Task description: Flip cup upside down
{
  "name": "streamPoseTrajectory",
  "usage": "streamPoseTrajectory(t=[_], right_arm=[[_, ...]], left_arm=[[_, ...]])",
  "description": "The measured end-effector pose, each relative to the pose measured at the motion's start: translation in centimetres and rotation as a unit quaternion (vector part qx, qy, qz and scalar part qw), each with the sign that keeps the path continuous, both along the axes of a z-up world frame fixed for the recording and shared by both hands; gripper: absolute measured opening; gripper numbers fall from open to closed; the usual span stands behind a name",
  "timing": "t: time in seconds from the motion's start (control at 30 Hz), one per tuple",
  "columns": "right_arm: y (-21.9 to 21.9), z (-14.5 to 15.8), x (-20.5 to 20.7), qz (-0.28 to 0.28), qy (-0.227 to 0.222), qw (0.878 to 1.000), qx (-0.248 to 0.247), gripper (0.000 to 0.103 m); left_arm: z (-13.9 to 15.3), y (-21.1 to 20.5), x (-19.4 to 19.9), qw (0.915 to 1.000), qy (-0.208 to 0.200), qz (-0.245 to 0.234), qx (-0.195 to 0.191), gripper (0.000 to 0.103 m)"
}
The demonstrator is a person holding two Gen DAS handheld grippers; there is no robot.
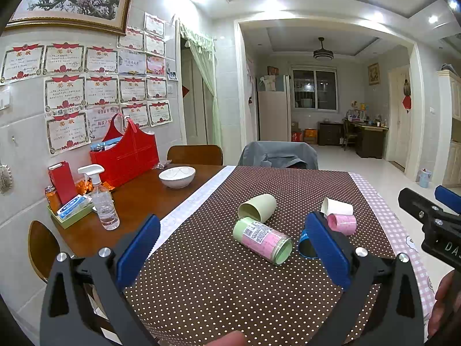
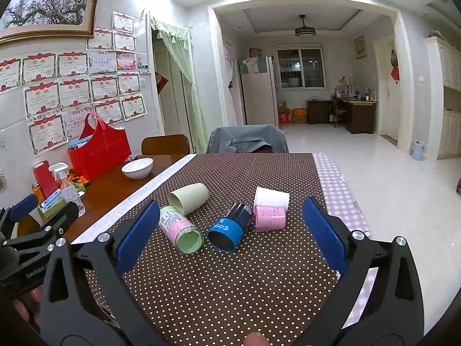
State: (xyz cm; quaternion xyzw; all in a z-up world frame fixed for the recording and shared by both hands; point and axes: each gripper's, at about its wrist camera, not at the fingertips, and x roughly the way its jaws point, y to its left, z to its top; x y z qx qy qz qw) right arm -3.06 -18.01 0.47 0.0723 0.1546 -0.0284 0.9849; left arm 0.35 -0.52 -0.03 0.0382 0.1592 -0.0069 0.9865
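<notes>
Several cups lie on their sides on the brown dotted cloth (image 2: 230,282): a plain green cup (image 2: 190,197), a green and pink cup (image 2: 181,229), a blue cup (image 2: 230,227), a pink cup (image 2: 270,217) and a white cup (image 2: 270,197). In the left wrist view the green cup (image 1: 258,207), green and pink cup (image 1: 263,240), pink cup (image 1: 343,223) and white cup (image 1: 337,206) show; the blue cup (image 1: 305,248) is mostly hidden behind a finger. My left gripper (image 1: 230,255) is open and empty, short of the cups. My right gripper (image 2: 230,239) is open and empty, with the cups beyond its fingers.
A white bowl (image 2: 137,168), spray bottle (image 2: 67,186), red bag (image 2: 100,150) and a small tray of items (image 1: 72,210) stand on the wooden table at left. Two chairs (image 2: 247,139) stand at the far edge. A checked cloth (image 2: 337,190) covers the right edge.
</notes>
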Motion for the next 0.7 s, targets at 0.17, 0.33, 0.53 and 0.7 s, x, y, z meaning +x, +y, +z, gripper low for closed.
streamPoseTrajectory(t=[0.17, 0.33, 0.53, 0.7], right_arm=[[0.03, 0.00, 0.04, 0.000, 0.000, 1.000, 0.000, 0.097], [-0.03, 0.13, -0.04, 0.001, 0.000, 1.000, 0.000, 0.097], [0.02, 0.14, -0.05, 0.001, 0.000, 1.000, -0.001, 0.097], [0.03, 0.12, -0.03, 0.000, 0.000, 1.000, -0.001, 0.097]], left_arm=[[0.05, 0.15, -0.16, 1.0000, 0.000, -0.001, -0.001, 0.099], [0.07, 0.04, -0.08, 1.0000, -0.001, 0.000, 0.000, 0.099], [0.07, 0.14, -0.18, 1.0000, -0.001, 0.000, 0.000, 0.099], [0.08, 0.02, -0.11, 1.0000, -0.001, 0.000, 0.000, 0.099]])
